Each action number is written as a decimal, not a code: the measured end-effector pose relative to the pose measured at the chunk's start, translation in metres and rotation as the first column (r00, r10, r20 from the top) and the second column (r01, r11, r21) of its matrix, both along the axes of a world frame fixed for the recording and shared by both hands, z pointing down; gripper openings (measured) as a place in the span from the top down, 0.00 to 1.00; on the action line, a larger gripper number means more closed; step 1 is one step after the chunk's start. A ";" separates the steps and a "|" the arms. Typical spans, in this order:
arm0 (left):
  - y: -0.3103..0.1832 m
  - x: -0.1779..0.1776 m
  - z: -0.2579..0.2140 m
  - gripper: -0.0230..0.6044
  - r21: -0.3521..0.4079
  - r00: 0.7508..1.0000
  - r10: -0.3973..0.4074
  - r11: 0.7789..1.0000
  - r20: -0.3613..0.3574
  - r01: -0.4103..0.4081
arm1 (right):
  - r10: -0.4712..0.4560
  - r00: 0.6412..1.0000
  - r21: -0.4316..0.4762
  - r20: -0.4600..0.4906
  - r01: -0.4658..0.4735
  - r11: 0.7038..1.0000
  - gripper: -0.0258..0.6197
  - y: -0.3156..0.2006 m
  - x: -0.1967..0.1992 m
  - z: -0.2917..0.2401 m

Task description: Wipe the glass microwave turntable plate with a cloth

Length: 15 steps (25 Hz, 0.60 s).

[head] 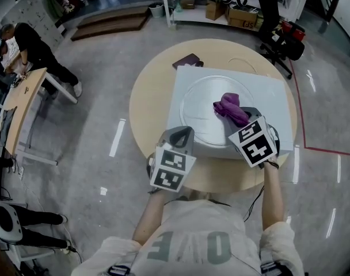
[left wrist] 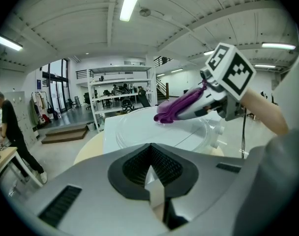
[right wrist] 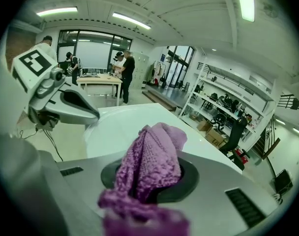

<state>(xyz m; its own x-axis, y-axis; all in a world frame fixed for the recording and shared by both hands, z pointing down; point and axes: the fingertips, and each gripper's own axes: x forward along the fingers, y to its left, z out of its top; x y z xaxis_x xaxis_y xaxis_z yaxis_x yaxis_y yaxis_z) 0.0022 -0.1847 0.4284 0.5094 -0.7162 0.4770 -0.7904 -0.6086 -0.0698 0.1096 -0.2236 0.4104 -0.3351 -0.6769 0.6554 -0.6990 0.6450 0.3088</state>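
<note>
The wiping step looks to be in hand. The right gripper (head: 244, 119) is clamped on a purple knitted cloth (head: 232, 109), which bunches out ahead of its jaws and fills the gap between them in the right gripper view. The loose end of the cloth lies on the right half of the glass turntable plate (head: 198, 111).

The plate rests flat on a pale square board (head: 270, 96), which sits on the right part of the round wooden tabletop (head: 146, 96). A dark flat thing (head: 188, 60) lies just beyond the board's far-left corner, clear of the work.

The left gripper (head: 183, 134) sits at the near-left of the plate, by the board's near edge. Its jaws are drawn together. A pale sliver shows at their seam in the left gripper view, but I cannot tell whether they nip anything or merely press there.

How much of the glass has been covered cannot be judged, since no streaks or marks show. The next move, as I read it, calls for pressing the cloth down and sweeping it across the plate toward the left and far rim. The pressure should be light and even, because glass on a smooth board could slide or turn. A steadying touch from the left gripper at the rim would help.
</note>
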 end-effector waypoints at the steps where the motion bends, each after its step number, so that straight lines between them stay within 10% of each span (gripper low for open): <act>1: 0.001 0.000 -0.001 0.96 0.001 1.000 -0.001 1.000 -0.001 0.001 | -0.013 1.000 -0.001 -0.001 0.013 1.000 0.88 0.010 -0.003 0.000; 15: 0.002 0.000 -0.001 0.96 0.014 1.000 -0.015 1.000 0.023 0.015 | -0.100 0.995 -0.050 0.018 0.101 0.994 0.88 0.102 -0.020 0.002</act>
